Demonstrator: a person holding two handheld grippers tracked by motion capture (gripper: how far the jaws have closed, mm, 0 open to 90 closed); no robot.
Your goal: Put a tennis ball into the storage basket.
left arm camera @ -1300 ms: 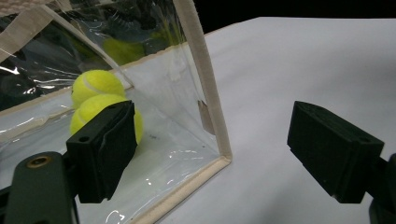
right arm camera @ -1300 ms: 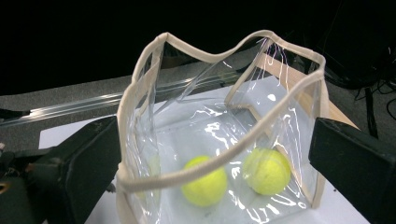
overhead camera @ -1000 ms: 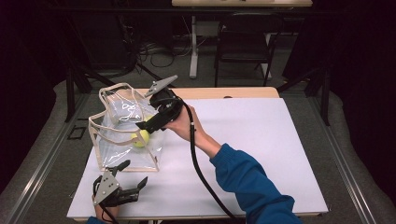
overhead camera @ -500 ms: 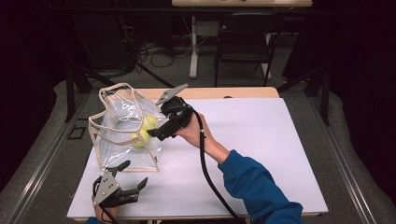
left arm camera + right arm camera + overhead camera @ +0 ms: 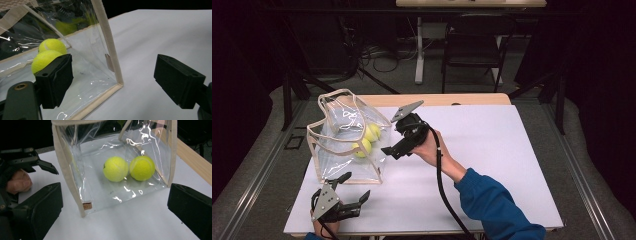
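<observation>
Overhead: white table (image 5: pixel 492 165), clear bag (image 5: pixel 344 135) standing at its left, two grippers spread wide and empty.

Largest first: table top bare across its right half. Next, transparent bag with cream trim, upright near the left edge, mouth open to the top, handles rising above. Then right forearm in a blue sleeve (image 5: pixel 492 205), reaching diagonally from the bottom toward the bag, hand wrapped round the right gripper (image 5: pixel 387 151), jaws released and pointing down-left at the bag's side wall, just beside it. Lower down, left gripper (image 5: pixel 354 187) resting low at the near table edge, just beside the bag's near corner, jaws likewise parted, gripping nothing. Smallest: two yellow tennis balls (image 5: pixel 128 168) inside the bag on its floor, touching each other.
</observation>
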